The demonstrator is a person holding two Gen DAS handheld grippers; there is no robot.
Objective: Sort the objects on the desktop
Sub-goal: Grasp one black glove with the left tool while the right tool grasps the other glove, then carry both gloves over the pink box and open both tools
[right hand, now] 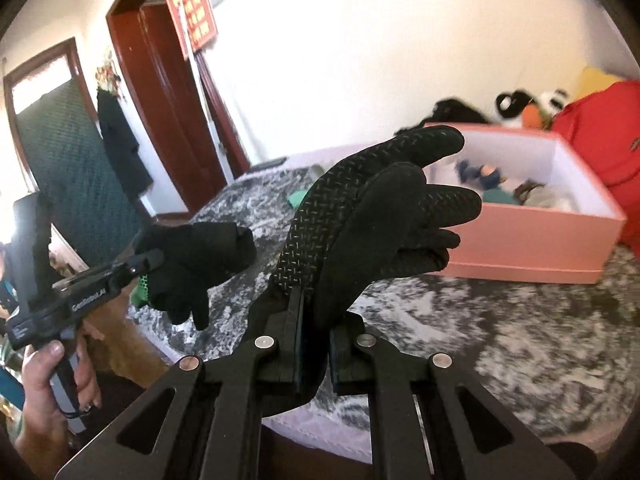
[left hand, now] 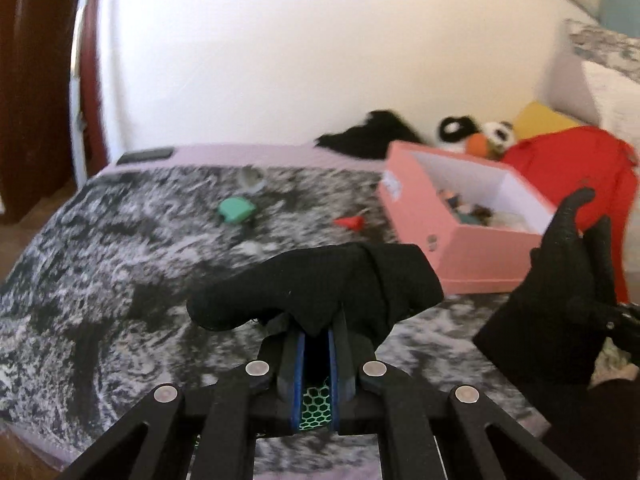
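1. The left gripper has its fingers clamped on a black glove; the right gripper is clamped on a second glove.
2. Ahead-right of the fingers, the pink box already holds several items.
3. A green object and a red piece remain on the counter beyond the fingers; sorting looks partly done.

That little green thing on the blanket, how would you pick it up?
The green thing lies flat and low on the patterned blanket, with bare blanket around it. I would probably come straight down from above and pinch its two narrower sides. Both grippers hold black gloves now, so one must let go first.
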